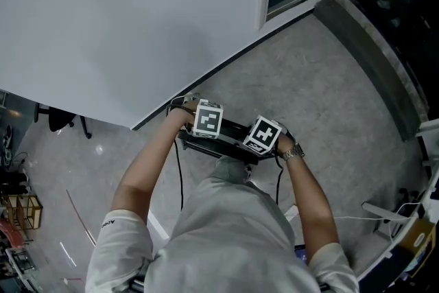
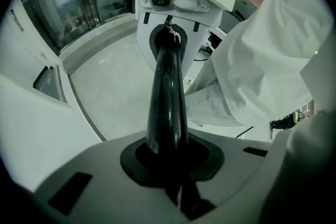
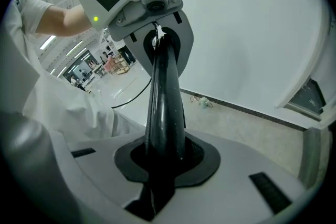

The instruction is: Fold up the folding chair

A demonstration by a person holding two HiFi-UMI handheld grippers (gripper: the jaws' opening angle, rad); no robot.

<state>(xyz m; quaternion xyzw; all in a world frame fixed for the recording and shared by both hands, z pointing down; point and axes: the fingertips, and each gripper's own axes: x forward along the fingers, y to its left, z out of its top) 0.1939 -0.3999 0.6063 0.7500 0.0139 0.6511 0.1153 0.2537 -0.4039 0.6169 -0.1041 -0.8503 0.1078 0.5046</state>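
both grippers sit on the same part of the folding chair: a black glossy tube at its top, lying crosswise just in front of the person's body in the head view. the tube's long axis runs straight from one gripper to the other. the left gripper is clamped near its left end and the right gripper near its right end, close together. in each gripper view the jaws are closed on the tube, which passes between the pads and leads away into the other gripper's jaws. both grippers point steeply down, so the rest of the chair must hang below them toward the floor. it is hidden under the marker cubes and the person's shirt, so whether seat and legs are already flat can't be told. neither hand is nearer; the grip is even. the white wall lies just beyond, on the left gripper's side, so any next move likely swings or carries the tube level, both hands together.
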